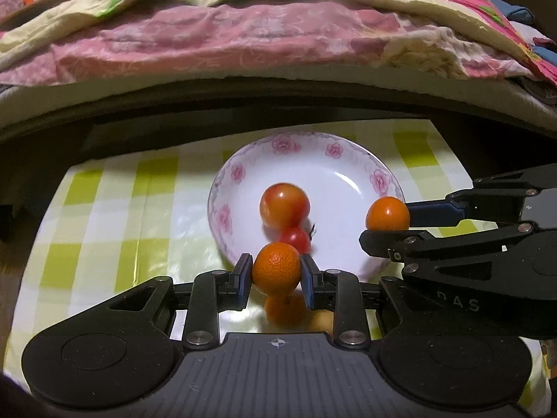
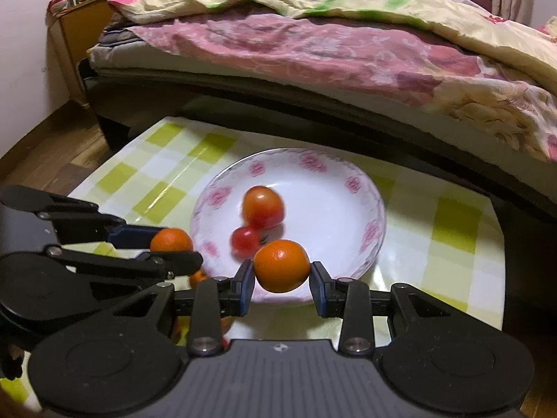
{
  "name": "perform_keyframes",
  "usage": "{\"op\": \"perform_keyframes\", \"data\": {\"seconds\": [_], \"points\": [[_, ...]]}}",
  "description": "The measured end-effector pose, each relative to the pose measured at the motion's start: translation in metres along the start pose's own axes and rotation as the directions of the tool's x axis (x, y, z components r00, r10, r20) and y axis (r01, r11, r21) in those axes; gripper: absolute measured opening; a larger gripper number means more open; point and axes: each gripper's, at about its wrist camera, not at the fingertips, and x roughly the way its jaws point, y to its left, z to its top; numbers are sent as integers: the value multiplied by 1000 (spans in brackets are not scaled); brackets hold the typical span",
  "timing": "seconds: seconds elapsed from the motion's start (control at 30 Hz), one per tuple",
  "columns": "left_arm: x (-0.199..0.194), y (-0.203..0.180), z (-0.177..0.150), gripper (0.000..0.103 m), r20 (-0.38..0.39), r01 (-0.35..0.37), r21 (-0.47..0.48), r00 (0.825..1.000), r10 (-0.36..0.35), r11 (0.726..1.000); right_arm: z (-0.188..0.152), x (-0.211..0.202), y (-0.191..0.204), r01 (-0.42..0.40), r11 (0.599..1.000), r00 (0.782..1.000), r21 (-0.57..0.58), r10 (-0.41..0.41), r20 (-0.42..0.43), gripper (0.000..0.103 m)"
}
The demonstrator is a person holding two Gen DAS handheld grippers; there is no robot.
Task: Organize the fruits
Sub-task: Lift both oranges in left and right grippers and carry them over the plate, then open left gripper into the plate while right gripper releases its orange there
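Both tongs tilt downward over the checked, glossy tabletop (image 1: 104, 216). The left tongs (image 1: 276, 271) clamp a dimpled round mandarin (image 1: 276, 269); the right tongs (image 2: 281, 273) clamp another orange (image 2: 281, 270) at the floral plate's (image 2: 348, 188) near rim, where two smooth tomatoes (image 2: 261, 207) lie.

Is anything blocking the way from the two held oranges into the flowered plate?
Nothing visible blocks them. Two tomatoes sit left of centre in the plate; its right side is bare for the left orange and right orange.

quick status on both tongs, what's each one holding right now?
Left tongs: closed on an orange.
Right tongs: closed on another orange.
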Motion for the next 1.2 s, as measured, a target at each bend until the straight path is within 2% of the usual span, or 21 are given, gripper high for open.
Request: {"op": "perform_keyframes", "data": {"seconds": [0.27,0.7,1.0,1.2], "points": [[19,0,-3,36,-19,-15,13,1000,15,1000,1,20,-12,3,1000,1000,-13,-4,-20,37],[17,-2,2,37,-1,-40,28,999,40,999,3,34,-10,-1,1000,999,-27,0,-33,37],[18,2,0,51,1,-48,13,999,48,999,1,38,-13,12,1000,999,-24,-13,-44,37],[15,2,1,54,4,-42,2,999,42,999,3,36,-14,17,1000,999,-15,-17,-28,38]]}}
